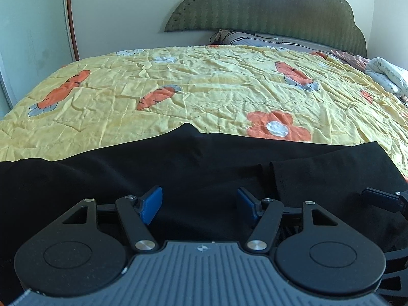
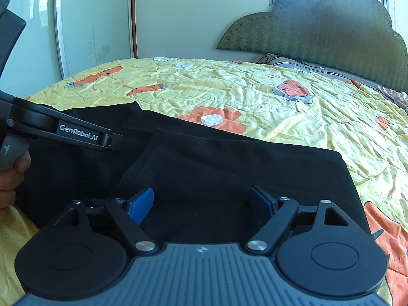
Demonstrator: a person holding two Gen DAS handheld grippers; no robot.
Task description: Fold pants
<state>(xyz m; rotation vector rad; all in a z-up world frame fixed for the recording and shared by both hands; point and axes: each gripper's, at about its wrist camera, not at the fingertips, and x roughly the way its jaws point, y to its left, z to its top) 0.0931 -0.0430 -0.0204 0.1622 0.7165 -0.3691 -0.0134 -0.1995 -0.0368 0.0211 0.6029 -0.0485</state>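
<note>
Black pants (image 1: pixel 178 168) lie flat across the near side of the bed, with one layer folded over at the right, its hemmed edge showing (image 1: pixel 278 178). In the right wrist view the pants (image 2: pixel 229 163) show the same folded layer with a stitched edge. My left gripper (image 1: pixel 200 205) is open, its blue pads just above the black cloth, holding nothing. My right gripper (image 2: pixel 204 204) is open above the folded part, holding nothing. The left gripper's body (image 2: pixel 76 134) shows at the left of the right wrist view, and the right gripper's finger (image 1: pixel 382 199) at the right edge of the left wrist view.
The bed has a yellow quilt (image 1: pixel 204 81) with orange carrot and flower prints. A green headboard (image 1: pixel 267 7) and pillows (image 1: pixel 255 38) are at the far end. A bundled white cloth (image 1: pixel 385 74) lies at the right. A wardrobe door (image 2: pixel 94 25) stands at the left.
</note>
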